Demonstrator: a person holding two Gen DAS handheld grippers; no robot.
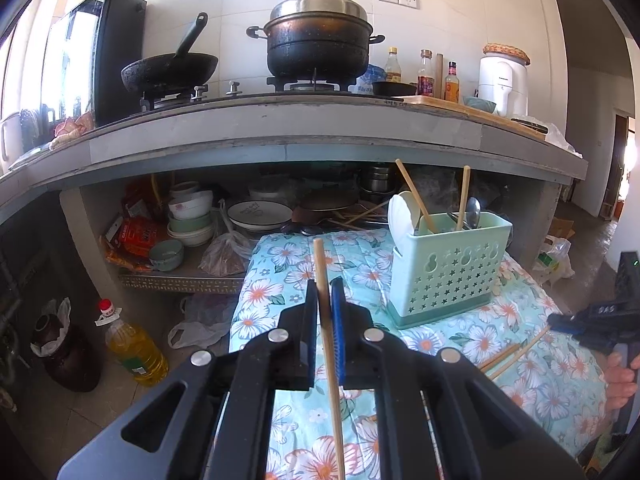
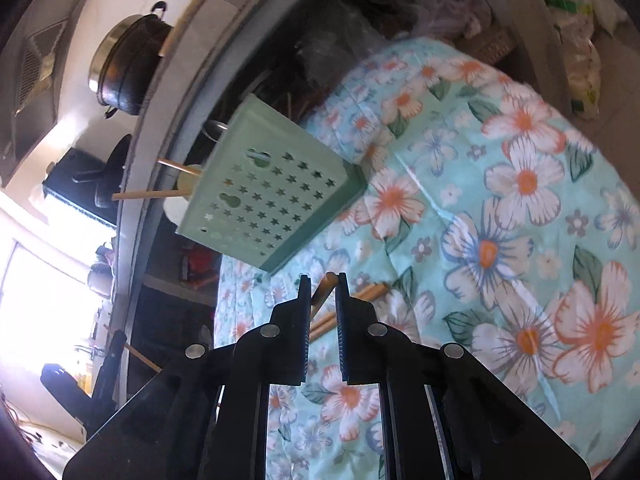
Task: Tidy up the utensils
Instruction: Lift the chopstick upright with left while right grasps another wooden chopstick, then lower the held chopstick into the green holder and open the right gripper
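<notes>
My left gripper [image 1: 325, 286] is shut on a wooden chopstick [image 1: 325, 320] and holds it upright above the floral cloth [image 1: 280, 268], left of the mint green utensil holder [image 1: 444, 276]. The holder has two chopsticks, a white spoon and a metal spoon in it. My right gripper [image 2: 323, 280] is tilted and closed on the tip of a chopstick [image 2: 322, 296] that lies with others [image 2: 360, 296] on the cloth, just below the holder [image 2: 264, 196]. In the left wrist view the right gripper [image 1: 560, 322] is at the far right, over loose chopsticks [image 1: 508, 356].
A concrete counter [image 1: 280, 128] with a wok, a steamer pot [image 1: 318, 40] and bottles runs behind. Bowls and plates [image 1: 192, 216] sit on the shelf beneath. An oil bottle [image 1: 134, 346] and a dark jar stand on the floor at left. Plastic bags lie at right.
</notes>
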